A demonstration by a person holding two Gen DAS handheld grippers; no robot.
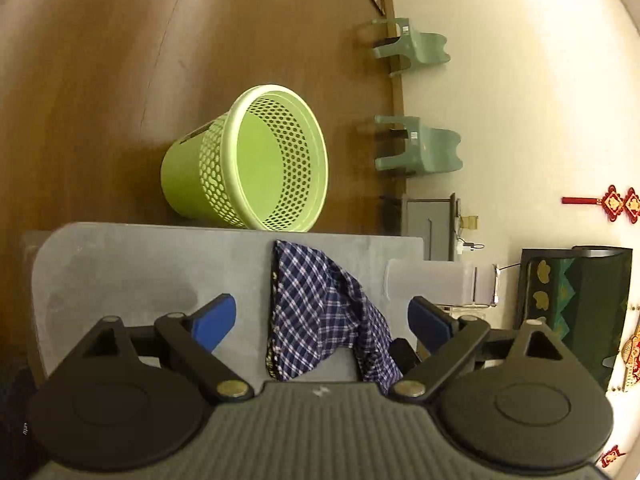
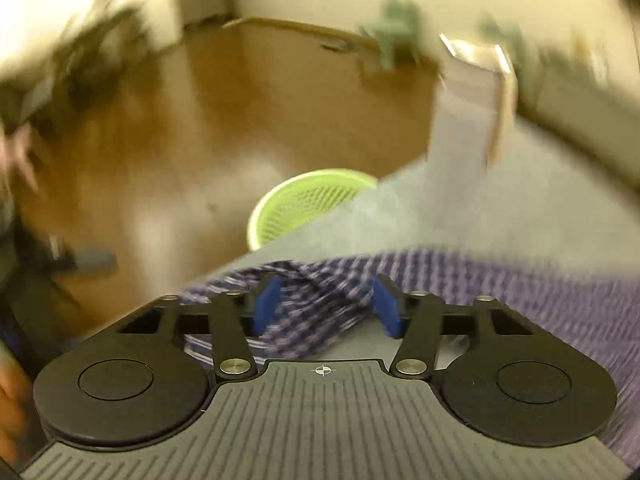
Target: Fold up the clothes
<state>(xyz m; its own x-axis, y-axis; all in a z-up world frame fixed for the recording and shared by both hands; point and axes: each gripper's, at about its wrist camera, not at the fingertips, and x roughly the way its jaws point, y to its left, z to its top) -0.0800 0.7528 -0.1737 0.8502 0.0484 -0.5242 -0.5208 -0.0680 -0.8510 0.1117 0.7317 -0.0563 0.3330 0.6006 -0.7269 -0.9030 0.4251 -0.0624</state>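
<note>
1. The left claw (image 1: 320, 322), black-armed with blue pads, is standing spread wide and pinching nothing; it is hanging above the navy-and-white checked cotton garment (image 1: 320, 312) without touching it.
2. The right claw (image 2: 326, 306) is standing part-spread. A bunched ridge of the same checked garment (image 2: 316, 300) is lying between its blue pads (image 2: 267, 304), but the pads are not pressing on it; this view is blurring heavily.
3. The garment is lying crumpled on the grey felt-covered table (image 1: 140, 268), one part draping toward the table's near edge.
4. Handling, as a judgement: the cloth is looking thin, light and limp, so it is likely sagging and sliding wherever it is unsupported. A hemmed edge or corner, such as the dark stitched border (image 1: 274, 300), is offering the firmest hold; mid-cloth pinches are risking several layers.
5. Beyond the table, a lime-green perforated plastic basket (image 1: 256, 160) is sitting on the brown wooden floor (image 1: 100, 80).
</note>
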